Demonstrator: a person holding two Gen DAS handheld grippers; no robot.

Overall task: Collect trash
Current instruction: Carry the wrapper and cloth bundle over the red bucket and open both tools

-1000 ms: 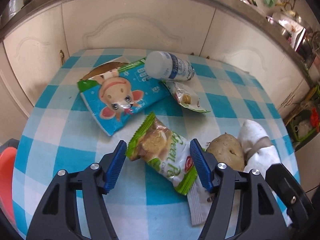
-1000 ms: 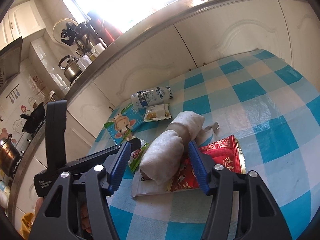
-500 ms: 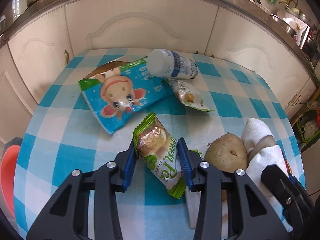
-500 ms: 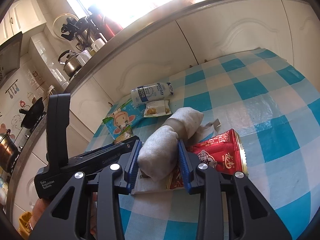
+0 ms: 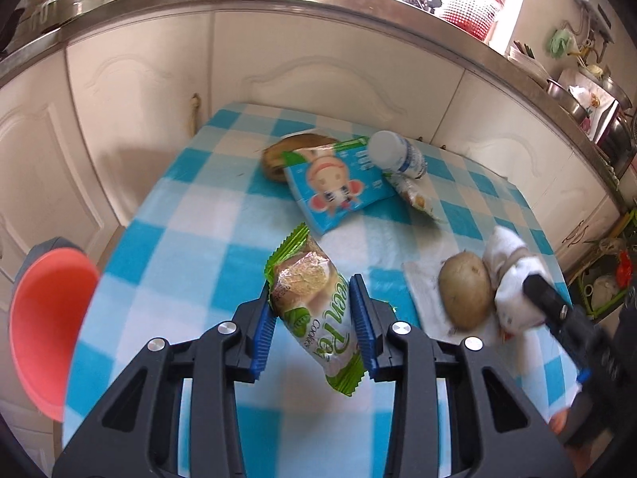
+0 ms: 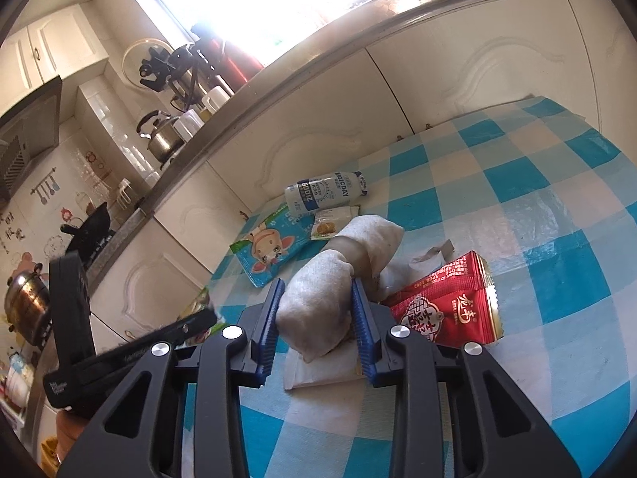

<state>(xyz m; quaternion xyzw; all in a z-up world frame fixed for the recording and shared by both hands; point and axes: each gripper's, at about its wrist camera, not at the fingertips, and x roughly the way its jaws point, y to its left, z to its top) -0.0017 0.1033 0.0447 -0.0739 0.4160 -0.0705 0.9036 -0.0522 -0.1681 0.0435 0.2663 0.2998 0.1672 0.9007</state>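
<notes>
My left gripper [image 5: 314, 310] is shut on a green cookie packet [image 5: 308, 275], which hangs clear above the blue-checked table [image 5: 191, 239]. My right gripper [image 6: 316, 288] has a rolled white cloth [image 6: 318, 306] between its blue pads. Its jaws are closing and the pads press the cloth's sides. The cloth lies on a white napkin [image 6: 326, 370] next to a red packet [image 6: 450, 306]. A potato [image 5: 466, 294] rests against the cloth. Farther back lie a blue cartoon packet [image 5: 338, 191], a white bottle [image 5: 398, 155] and a small snack packet [image 5: 414, 195].
An orange-red bin [image 5: 43, 330] stands below the table's left edge. White cabinet doors [image 5: 338, 59] and a steel counter run behind the table. A brown round item [image 5: 278, 155] pokes out from under the blue packet.
My left gripper shut on the cookie packet, lifted it and drew back to the left, bringing the orange-red bin into view. My right gripper closed onto the white cloth without moving away.
</notes>
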